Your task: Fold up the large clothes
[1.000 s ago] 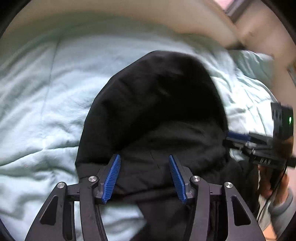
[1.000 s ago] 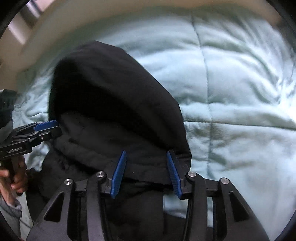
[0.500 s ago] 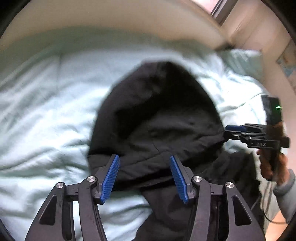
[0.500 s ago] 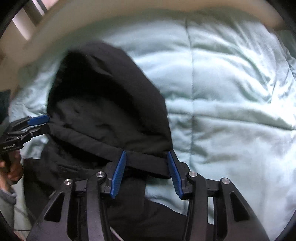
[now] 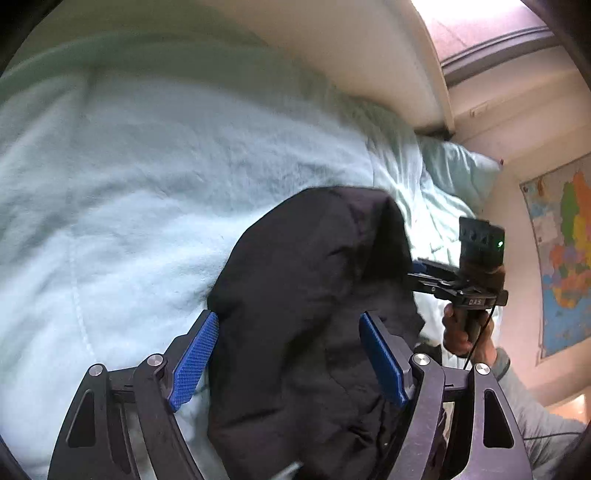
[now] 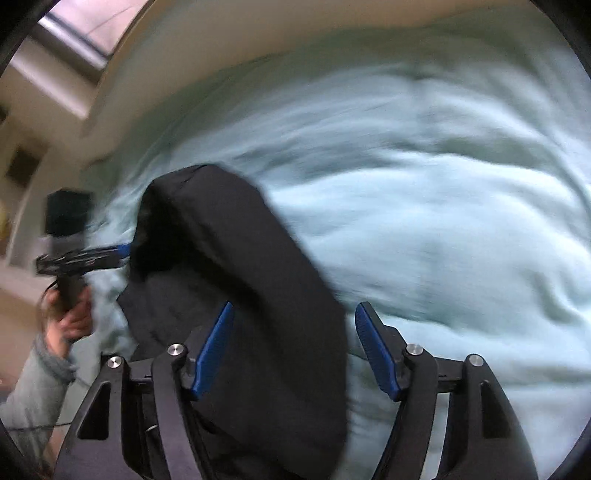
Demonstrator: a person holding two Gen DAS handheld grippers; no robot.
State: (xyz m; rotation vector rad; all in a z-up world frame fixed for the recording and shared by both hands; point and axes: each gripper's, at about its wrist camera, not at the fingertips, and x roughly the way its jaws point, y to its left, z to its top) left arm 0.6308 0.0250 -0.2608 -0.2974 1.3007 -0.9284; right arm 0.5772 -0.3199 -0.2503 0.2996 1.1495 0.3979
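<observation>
A black hooded garment (image 5: 314,280) lies on a pale green duvet (image 5: 147,206), hood end farthest from me. My left gripper (image 5: 290,358) hangs over its left part. Its jaws are opening, and the cloth lies between the blue pads (image 5: 195,354) without being pressed. In the right wrist view the same garment (image 6: 236,258) runs between the widening jaws of my right gripper (image 6: 295,352), and there is a gap beside the right pad (image 6: 376,354). Each gripper shows in the other's view at the hood's side: the right gripper (image 5: 417,273) and the left gripper (image 6: 125,254).
The duvet (image 6: 443,206) covers the bed all round the garment. A pillow (image 5: 458,173) lies at the far right, below a window (image 5: 491,33). A coloured map (image 5: 569,251) hangs on the wall. A hand (image 5: 461,332) and a grey sleeve (image 6: 33,373) hold the grippers.
Both pairs of jaws have spread wider and let go of the hood's hem. Both grippers have drawn back and turned, so the garment sits lower in the views and the wall shows.
</observation>
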